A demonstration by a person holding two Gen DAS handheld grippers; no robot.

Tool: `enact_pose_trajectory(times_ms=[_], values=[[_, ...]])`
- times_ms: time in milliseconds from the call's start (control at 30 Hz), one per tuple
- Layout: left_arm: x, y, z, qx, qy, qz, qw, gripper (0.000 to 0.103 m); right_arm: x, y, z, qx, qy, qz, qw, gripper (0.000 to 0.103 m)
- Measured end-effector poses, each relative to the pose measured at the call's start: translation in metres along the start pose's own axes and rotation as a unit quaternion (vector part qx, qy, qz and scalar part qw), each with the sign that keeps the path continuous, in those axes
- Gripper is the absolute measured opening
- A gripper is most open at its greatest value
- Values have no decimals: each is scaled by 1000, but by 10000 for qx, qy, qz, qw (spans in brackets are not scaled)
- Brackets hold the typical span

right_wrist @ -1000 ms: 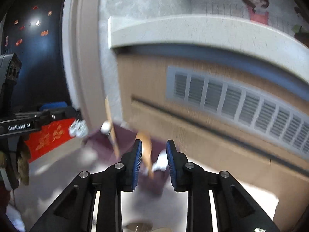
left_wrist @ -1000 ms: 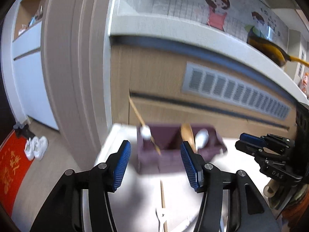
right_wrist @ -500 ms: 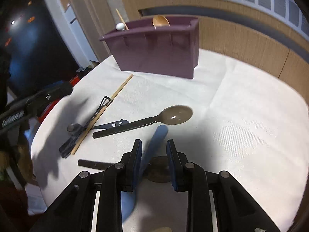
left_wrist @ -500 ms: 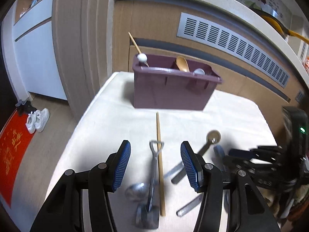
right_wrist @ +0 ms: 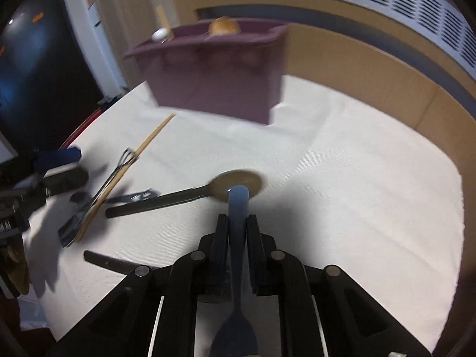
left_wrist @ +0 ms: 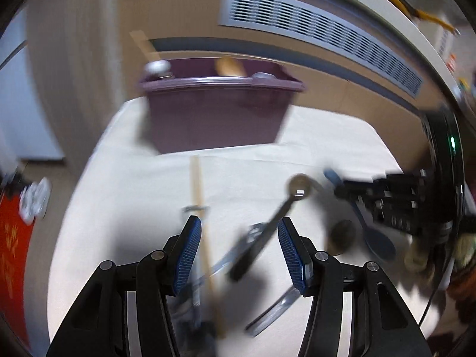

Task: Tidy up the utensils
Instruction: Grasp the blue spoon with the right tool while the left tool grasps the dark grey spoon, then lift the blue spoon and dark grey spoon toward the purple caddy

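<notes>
A purple utensil bin (left_wrist: 220, 110) stands at the far side of the white table (left_wrist: 125, 178), holding a wooden spoon (left_wrist: 229, 65) and other utensils; it also shows in the right wrist view (right_wrist: 214, 71). My left gripper (left_wrist: 238, 255) is open, low over a chopstick (left_wrist: 199, 196) and a dark-handled spoon (left_wrist: 276, 217). My right gripper (right_wrist: 238, 229) is shut on a blue spoon (right_wrist: 238, 208), handle pointing forward, bowl toward the camera. It also shows in the left wrist view (left_wrist: 377, 238) at the right.
A black utensil (right_wrist: 113, 263) and a wire-handled piece (right_wrist: 119, 166) lie on the cloth at left. A brown round object (left_wrist: 342, 235) lies near the blue spoon. A wooden cabinet with a vent (left_wrist: 321, 35) rises behind the table.
My right gripper has closed on the blue spoon's handle. My left gripper has dropped lower and closer to the chopstick and dark-handled spoon. Both views are blurred by motion.
</notes>
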State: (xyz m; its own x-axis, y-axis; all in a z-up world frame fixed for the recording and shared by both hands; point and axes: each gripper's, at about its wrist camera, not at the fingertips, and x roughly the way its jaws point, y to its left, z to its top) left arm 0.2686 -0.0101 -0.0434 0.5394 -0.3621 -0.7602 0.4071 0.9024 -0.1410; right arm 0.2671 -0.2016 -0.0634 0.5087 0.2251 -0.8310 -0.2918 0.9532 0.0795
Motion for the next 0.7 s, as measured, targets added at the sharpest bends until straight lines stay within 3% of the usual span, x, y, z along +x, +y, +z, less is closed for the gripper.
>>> enact_pose_trajectory(times_ms=[200, 400, 467, 700], values=[[47, -55, 29, 1154, 598, -253, 9912, 54, -14, -36, 5, 246, -251, -107, 9993, 11], [99, -90, 44, 1890, 1327, -11, 9730, 54, -25, -56, 1, 443, -439, 0, 9981, 11], [111, -94, 48, 2007, 1531, 132, 9675, 54, -26, -57, -2, 413, -474, 4, 9980, 11], [122, -90, 62, 1670, 1927, 83, 9669, 48, -27, -62, -10, 456, -559, 104, 9973, 11]])
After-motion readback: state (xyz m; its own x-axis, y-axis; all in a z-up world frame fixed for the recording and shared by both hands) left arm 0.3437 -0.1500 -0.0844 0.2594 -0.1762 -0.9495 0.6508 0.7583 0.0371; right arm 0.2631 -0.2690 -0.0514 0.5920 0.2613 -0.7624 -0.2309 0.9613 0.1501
